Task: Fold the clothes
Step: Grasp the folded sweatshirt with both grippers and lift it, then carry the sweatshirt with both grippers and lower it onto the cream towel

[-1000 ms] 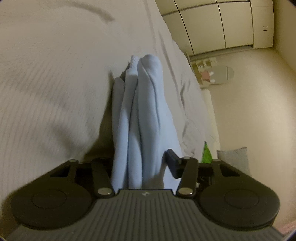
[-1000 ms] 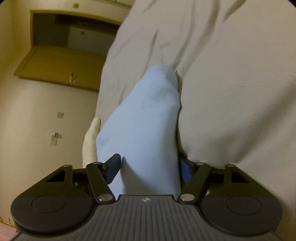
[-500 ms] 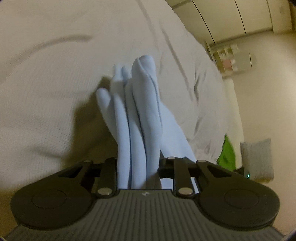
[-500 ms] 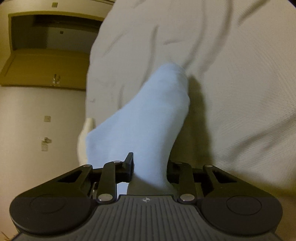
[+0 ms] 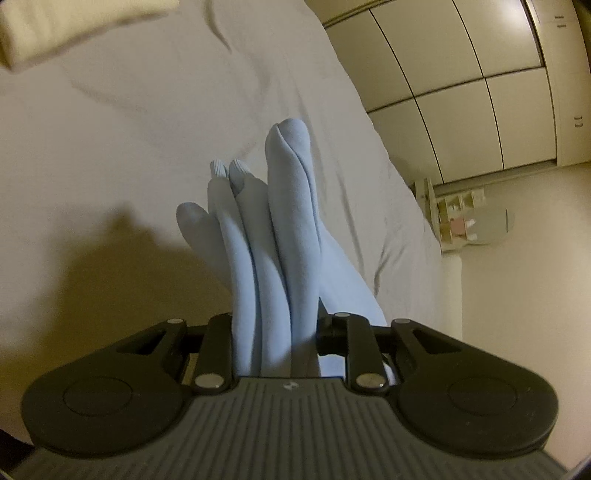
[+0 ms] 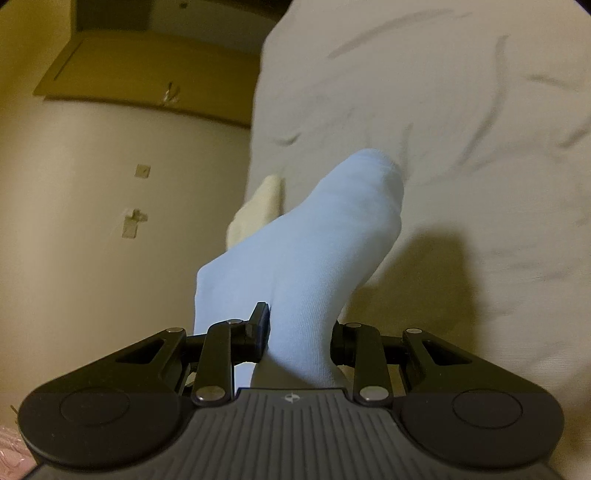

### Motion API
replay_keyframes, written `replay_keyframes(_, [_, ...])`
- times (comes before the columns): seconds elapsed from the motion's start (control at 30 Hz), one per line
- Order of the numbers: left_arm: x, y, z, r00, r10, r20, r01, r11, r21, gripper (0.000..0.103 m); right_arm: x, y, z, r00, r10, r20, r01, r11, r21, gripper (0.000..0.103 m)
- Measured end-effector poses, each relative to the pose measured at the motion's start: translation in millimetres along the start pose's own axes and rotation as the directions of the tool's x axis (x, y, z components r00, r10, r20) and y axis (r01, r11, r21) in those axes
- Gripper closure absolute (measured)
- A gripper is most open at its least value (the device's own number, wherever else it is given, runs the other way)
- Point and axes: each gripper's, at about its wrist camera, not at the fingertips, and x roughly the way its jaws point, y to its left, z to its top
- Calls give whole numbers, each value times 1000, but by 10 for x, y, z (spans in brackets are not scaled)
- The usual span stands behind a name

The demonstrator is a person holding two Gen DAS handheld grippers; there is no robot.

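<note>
A second ago both claws stood wide around the pale blue garment (image 5: 284, 236) as it lay on the bed (image 5: 110, 155). Their jaws have just been closing, and in both views they now pinch the cloth. The bed surface also sits farther below than it did. A dark shadow that was narrow before now spreads wide at the left of the left wrist view and at the right of the right wrist view. The cream pillow edge (image 5: 66, 26) at the upper left of the left wrist view is new to that view.

The left claw (image 5: 275, 334) is clamped on a bunch of several rolled folds. These run as long tubes from the bottom centre of the frame up toward the middle. Their rounded ends point up and slightly right, and two ribbed cuff ends show among them.

The right claw (image 6: 299, 338) is clamped on a single broad band of the same garment (image 6: 314, 251). Its long axis runs from the bottom centre up and to the right, ending in a rounded fold near the middle of the frame. A cream cloth (image 6: 258, 206) peeks out just to the left of it, at the bed's edge.

In both views the garment hangs clear above the bed rather than lying flat on it. White cupboard doors (image 5: 461, 74) fill the upper right of the left wrist view.
</note>
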Motion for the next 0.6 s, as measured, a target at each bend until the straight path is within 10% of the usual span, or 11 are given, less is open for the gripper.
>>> replay_keyframes(0.6, [-1234,891,3826,1000,3,-10,-1,979,203,84,3363,2154,368,984,50,173,-37,996,-82,74])
